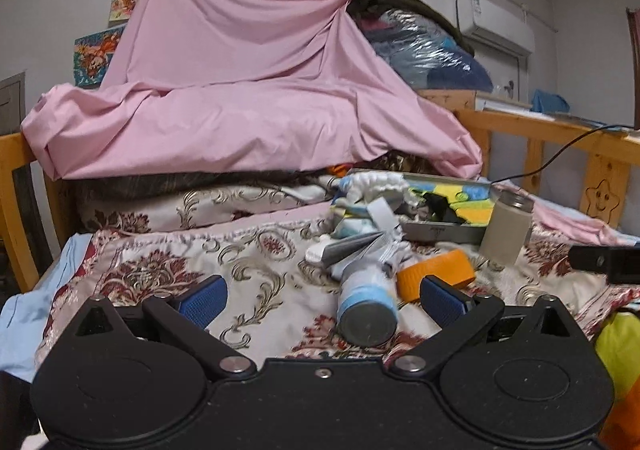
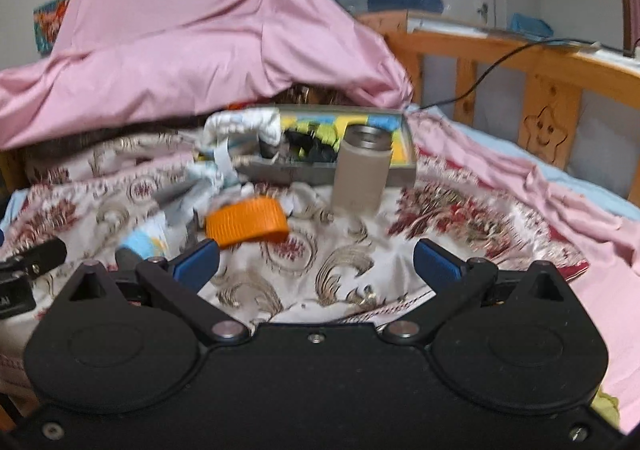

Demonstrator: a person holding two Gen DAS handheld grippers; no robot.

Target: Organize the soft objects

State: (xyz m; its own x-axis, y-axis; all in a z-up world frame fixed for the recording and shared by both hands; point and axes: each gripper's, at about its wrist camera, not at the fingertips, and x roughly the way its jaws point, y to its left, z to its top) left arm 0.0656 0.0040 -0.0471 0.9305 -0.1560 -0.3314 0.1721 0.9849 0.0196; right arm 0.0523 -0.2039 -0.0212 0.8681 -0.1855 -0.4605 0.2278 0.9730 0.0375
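Observation:
A floral bedspread (image 1: 256,274) (image 2: 320,274) covers the bed. On it lie a blue-banded can (image 1: 366,306) on its side, an orange ring-shaped lid (image 1: 438,274) (image 2: 248,228), crumpled white and blue cloth (image 1: 360,201) (image 2: 240,129), a beige cup (image 1: 506,228) (image 2: 362,171) and a grey tray (image 1: 444,232) (image 2: 320,171) with yellow, blue and black soft pieces. My left gripper (image 1: 322,300) hangs open just short of the can. My right gripper (image 2: 316,264) stands open over bare bedspread, with the orange lid ahead to the left.
A big pink sheet (image 1: 240,89) (image 2: 192,29) drapes over a pile at the back. A wooden bed rail (image 1: 560,141) (image 2: 520,65) with a black cable runs along the right. The other gripper's tip (image 1: 604,262) (image 2: 32,258) shows at each view's edge.

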